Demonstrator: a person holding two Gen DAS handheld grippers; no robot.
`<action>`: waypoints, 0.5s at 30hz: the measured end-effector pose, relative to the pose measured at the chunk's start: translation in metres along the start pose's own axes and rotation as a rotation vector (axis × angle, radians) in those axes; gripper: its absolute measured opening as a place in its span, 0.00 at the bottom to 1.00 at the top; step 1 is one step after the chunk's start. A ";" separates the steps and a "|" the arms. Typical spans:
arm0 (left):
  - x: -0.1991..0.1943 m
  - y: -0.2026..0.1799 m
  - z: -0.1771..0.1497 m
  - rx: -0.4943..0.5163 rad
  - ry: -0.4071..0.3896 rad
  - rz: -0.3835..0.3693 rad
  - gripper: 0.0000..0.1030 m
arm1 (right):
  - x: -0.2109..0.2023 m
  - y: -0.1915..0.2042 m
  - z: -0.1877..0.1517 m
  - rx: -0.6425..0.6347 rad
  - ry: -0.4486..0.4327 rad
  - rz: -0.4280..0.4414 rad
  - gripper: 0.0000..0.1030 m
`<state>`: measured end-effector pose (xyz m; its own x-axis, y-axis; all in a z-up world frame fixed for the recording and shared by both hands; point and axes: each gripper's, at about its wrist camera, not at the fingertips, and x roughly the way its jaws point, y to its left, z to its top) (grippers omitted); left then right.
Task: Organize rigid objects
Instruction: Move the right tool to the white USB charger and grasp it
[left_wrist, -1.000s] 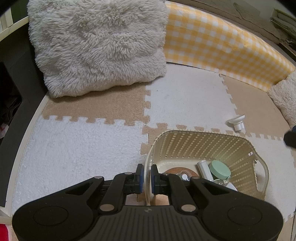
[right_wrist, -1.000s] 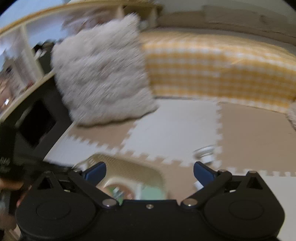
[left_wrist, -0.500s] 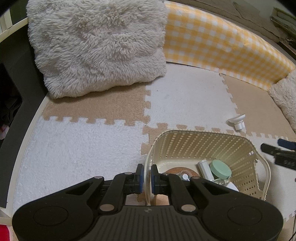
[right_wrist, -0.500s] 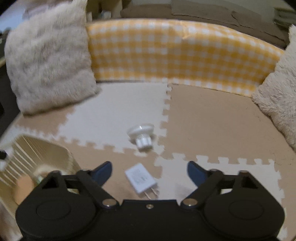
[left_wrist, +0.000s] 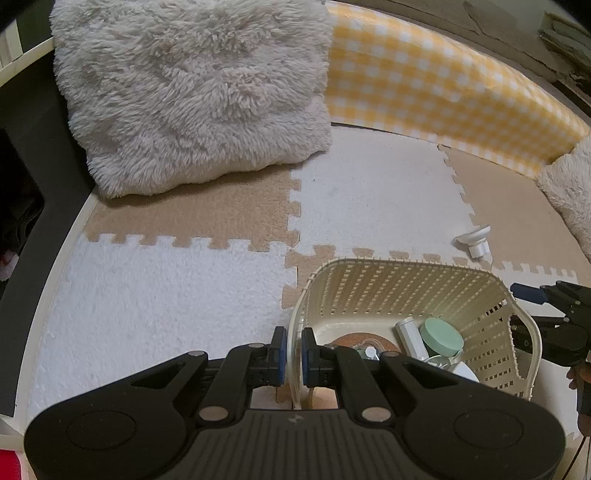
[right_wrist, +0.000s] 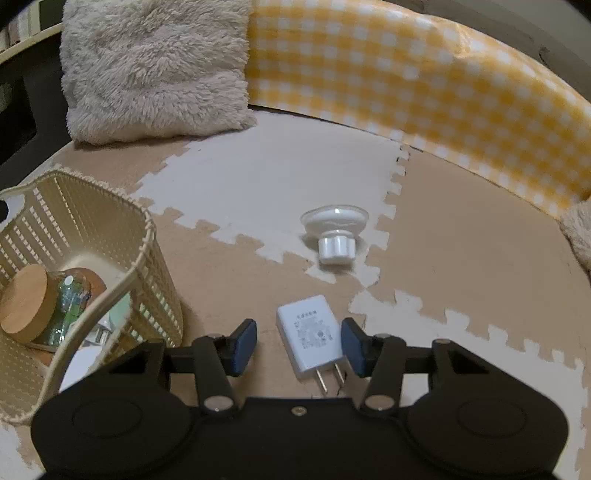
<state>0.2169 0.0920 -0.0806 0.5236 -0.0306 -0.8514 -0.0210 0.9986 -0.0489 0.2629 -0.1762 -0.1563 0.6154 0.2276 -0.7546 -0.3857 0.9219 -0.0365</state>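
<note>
Left gripper (left_wrist: 293, 347) clamped tight on the near-left rim of the cream slatted basket (left_wrist: 406, 273), one pad inside the wall, one outside. Basket sits on the foam mat (left_wrist: 166, 295) toward its near edge, holding a mint-lidded jar (left_wrist: 441, 336), a white tube (left_wrist: 408, 332), a cork-lidded glass jar (right_wrist: 40, 306) and other bits too hidden to name. Right gripper (right_wrist: 299, 345) low over the mat just right of the basket, jaws part open and just been closing; white charger plug (right_wrist: 310, 341) lies flat between them, prongs toward the camera. Right pad looks at or almost on the plug's side, left pad clearly apart from it, so not gripped yet. White suction-cup knob (right_wrist: 334, 230) lies on its side further toward the mat's far edge, apart from the plug, on the white tile by the tan seam. Fluffy pillow (left_wrist: 195, 88) at the far-left corner, yellow checked bumper (left_wrist: 443, 85) along the far edge.
</note>
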 end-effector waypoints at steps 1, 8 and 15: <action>0.000 0.000 0.000 0.000 0.000 0.000 0.08 | 0.001 0.000 0.001 -0.002 -0.003 0.000 0.47; 0.000 -0.001 0.000 0.002 0.000 0.001 0.08 | 0.008 -0.001 0.001 -0.036 -0.006 -0.045 0.43; 0.001 -0.001 0.000 0.003 0.000 0.002 0.08 | 0.013 -0.006 0.000 -0.016 0.002 -0.053 0.46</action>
<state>0.2170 0.0912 -0.0813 0.5238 -0.0291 -0.8513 -0.0196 0.9987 -0.0462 0.2733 -0.1790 -0.1657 0.6336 0.1783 -0.7529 -0.3641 0.9273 -0.0868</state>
